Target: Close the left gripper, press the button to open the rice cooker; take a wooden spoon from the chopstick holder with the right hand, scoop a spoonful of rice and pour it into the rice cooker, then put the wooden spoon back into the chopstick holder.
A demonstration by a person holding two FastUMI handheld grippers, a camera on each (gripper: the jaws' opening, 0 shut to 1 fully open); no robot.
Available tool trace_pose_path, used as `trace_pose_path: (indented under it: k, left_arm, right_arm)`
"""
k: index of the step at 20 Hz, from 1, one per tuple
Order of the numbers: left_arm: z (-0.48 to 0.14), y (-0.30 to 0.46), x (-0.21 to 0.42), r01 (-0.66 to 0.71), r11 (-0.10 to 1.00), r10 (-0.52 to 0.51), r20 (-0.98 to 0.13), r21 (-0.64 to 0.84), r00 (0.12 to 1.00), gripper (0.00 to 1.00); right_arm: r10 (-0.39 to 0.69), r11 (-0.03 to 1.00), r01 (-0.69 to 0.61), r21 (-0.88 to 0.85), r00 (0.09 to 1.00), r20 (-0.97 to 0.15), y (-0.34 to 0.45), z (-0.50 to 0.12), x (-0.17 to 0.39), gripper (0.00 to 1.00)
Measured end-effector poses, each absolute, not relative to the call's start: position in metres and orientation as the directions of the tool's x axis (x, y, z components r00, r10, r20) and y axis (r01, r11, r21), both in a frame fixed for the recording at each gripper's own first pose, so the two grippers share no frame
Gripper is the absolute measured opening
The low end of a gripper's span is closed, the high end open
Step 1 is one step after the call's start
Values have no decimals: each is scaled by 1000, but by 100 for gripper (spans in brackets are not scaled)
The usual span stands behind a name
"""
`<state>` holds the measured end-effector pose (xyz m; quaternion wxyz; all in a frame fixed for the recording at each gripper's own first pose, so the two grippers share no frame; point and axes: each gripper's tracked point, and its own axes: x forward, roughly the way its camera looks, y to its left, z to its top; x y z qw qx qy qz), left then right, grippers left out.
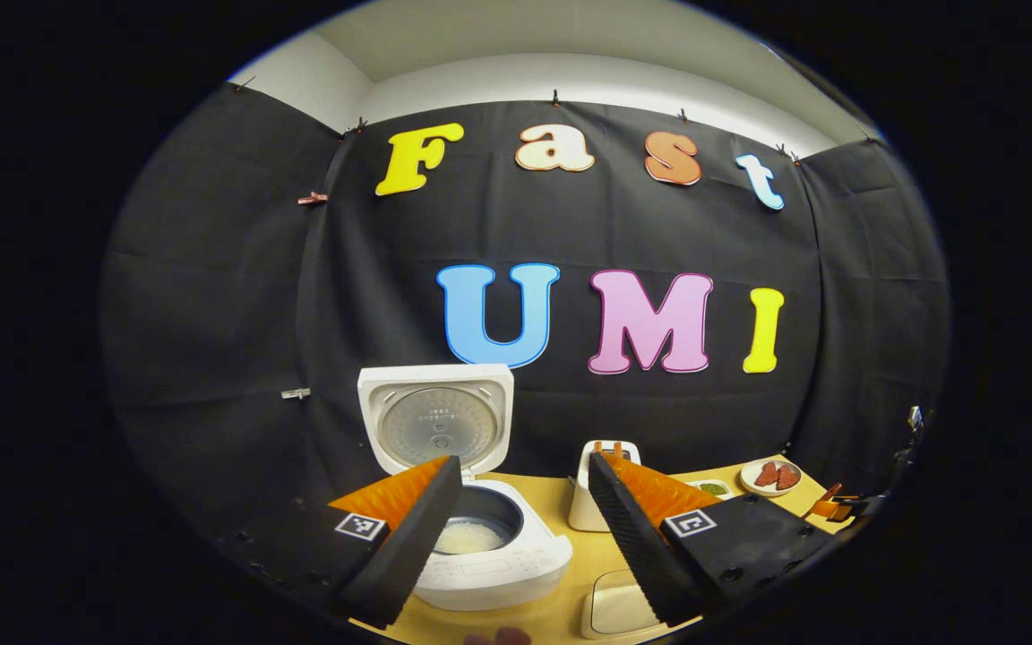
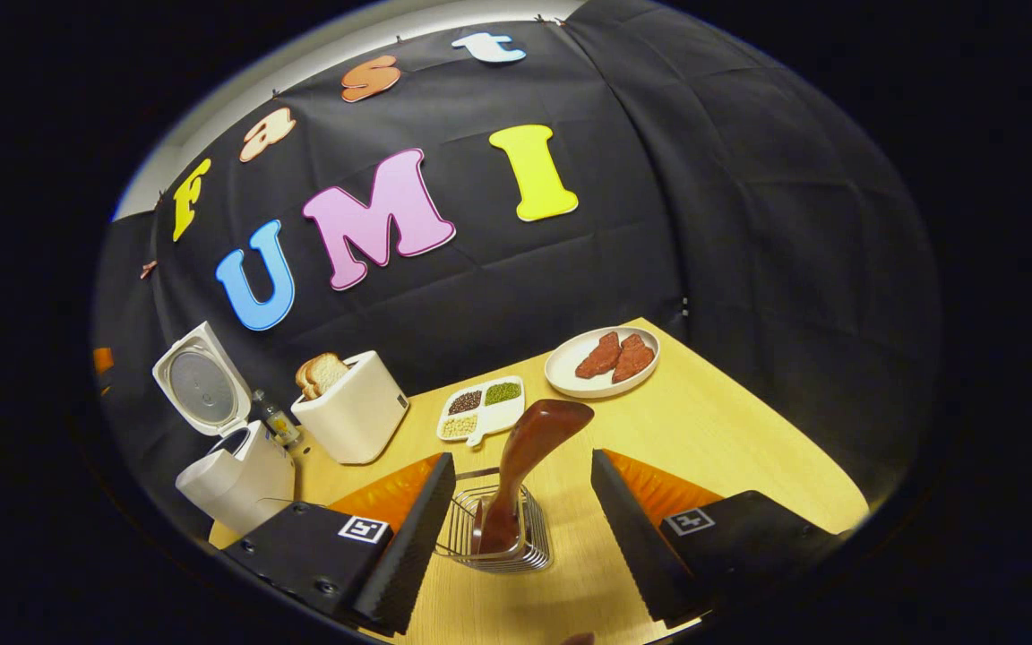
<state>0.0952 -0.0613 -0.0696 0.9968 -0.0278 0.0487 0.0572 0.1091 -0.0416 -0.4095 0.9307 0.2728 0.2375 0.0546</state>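
Spoon stood in holder, lid raised.
The wooden spoon [image 2: 525, 466] is seen between the wide-open, empty right gripper [image 2: 516, 511] fingers, handle down, leaning right; the left gripper [image 1: 520, 511] is likewise spread and empty.

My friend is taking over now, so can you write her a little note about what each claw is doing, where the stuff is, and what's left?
Left claw: open, holding nothing, in front of the rice cooker.
Right claw: open, either side of the wooden spoon, not touching it.
Spoon stands in the chopstick holder.
Cooker lid is up; rice shows in the pot.
Done, judging by this: button pressed, cooker open, rice in, spoon back in the holder.
Left: probably nothing but pulling the claws away.
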Motion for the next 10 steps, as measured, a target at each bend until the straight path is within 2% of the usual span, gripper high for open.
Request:
trace_pose_path:
  k: [1, 2, 3, 4, 5, 7, 8, 9, 10]
  left_arm:
    - [-74, -59, 92, -132, 990, 126, -110, -48, 986, 98]
    - [-77, -52, 89, -156, 987, 152, -108, -28, 982, 98]
    - [-77, -44, 87, -178, 984, 176, -98, -5, 979, 97]
    - [-77, -40, 84, -192, 981, 192, -93, 13, 977, 97]
    - [-78, -40, 80, -199, 980, 201, -93, 23, 975, 98]
    - [-80, -35, 75, -215, 976, 217, -100, 34, 971, 97]
    - [-78, -31, 71, -222, 974, 225, -98, 39, 969, 97]
    - [-77, -26, 68, -230, 972, 234, -97, 44, 967, 97]
    - [-76, -21, 64, -240, 969, 244, -96, 48, 965, 96]
  right_arm:
    - [243, 833, 24, 553, 882, -404, -39, -411, 116, 94]
    - [244, 820, 33, 571, 883, -401, -41, -413, 123, 92]
    - [247, 810, 41, 586, 881, -404, -39, -418, 130, 78]
    - [256, 800, 48, 598, 875, -411, -35, -424, 134, 72]
    - [253, 799, 59, 598, 870, -424, -30, -431, 138, 72]
    - [265, 795, 43, 605, 872, -411, -21, -433, 143, 47]
    - [248, 805, 49, 591, 878, -410, -21, -434, 149, 47]
    - [239, 811, 46, 584, 884, -402, -22, -435, 152, 39]
    - [247, 806, 44, 591, 881, -403, -17, -440, 156, 26]
